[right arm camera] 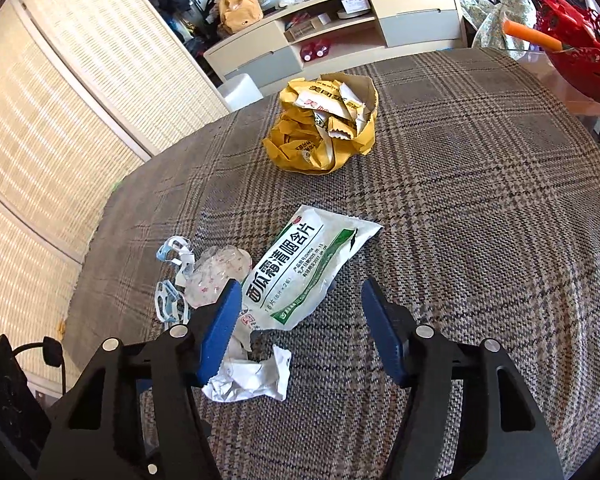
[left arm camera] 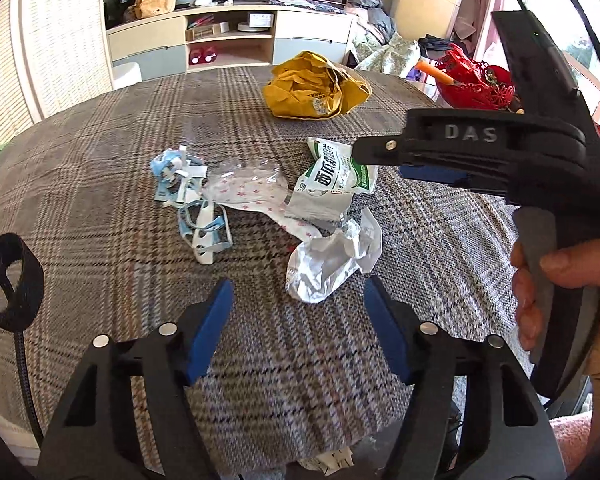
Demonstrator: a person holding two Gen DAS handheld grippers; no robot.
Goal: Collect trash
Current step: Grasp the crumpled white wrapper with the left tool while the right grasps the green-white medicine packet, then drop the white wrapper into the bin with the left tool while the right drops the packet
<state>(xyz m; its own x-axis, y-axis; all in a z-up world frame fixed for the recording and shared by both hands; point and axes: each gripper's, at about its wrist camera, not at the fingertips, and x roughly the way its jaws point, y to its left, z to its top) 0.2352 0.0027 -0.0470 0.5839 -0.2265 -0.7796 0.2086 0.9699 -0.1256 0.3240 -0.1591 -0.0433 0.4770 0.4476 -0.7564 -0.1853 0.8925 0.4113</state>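
Crumpled white wrapper (right arm camera: 252,376) just below the spread-open right tool (right arm camera: 296,328), green-and-white pouch (right arm camera: 308,268) between its pads, blue plastic scraps (right arm camera: 170,280) left, yellow paper bag (right arm camera: 324,124) farthest ahead. Left tool (left arm camera: 300,328) likewise agape, gripping nothing. Evidently nothing lifted off the plaid-covered counter (right arm camera: 480,240) yet; all pieces left to collect.

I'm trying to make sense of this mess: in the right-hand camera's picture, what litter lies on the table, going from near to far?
Crumpled white wrapper → white-and-green lozenge packet → crumpled yellow paper bag, all on the plaid tablecloth.
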